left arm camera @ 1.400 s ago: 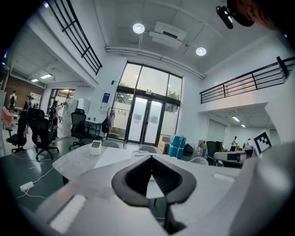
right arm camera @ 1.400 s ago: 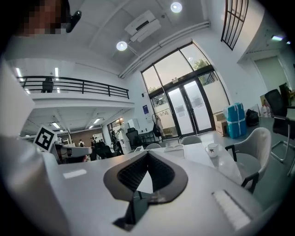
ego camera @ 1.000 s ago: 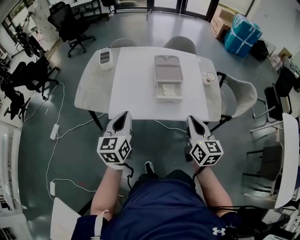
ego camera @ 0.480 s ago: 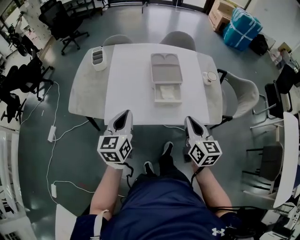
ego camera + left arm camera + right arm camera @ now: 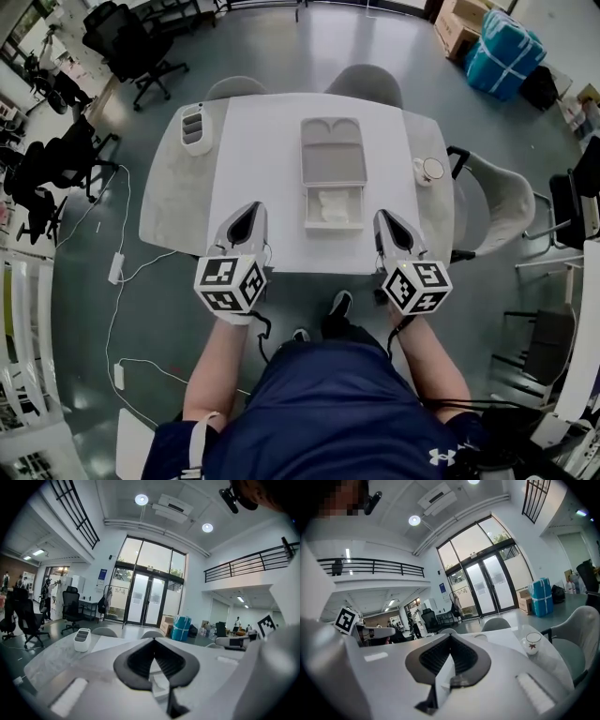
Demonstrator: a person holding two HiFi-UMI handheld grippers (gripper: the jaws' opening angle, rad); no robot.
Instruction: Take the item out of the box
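An open white box [image 5: 333, 208] lies in the middle of the white table [image 5: 262, 169], its lid [image 5: 333, 155] folded back away from me. A crumpled white item [image 5: 330, 202] rests inside the box. My left gripper [image 5: 248, 217] hovers over the table's front edge, left of the box, with its jaws shut and nothing in them. My right gripper [image 5: 387, 223] hangs at the same height to the right of the box, jaws together and empty. In the gripper views the left gripper [image 5: 154, 663] and the right gripper [image 5: 447, 660] both point level across the table.
A white compartment holder [image 5: 192, 127] stands at the table's far left and a cup [image 5: 428, 170] at the right edge. Grey chairs [image 5: 364, 82] stand behind the table, another chair [image 5: 497, 202] at its right. Cables lie on the floor to the left.
The person has stepped up to the table, so both grippers now reach its front edge beside the box. The jaws stay shut.
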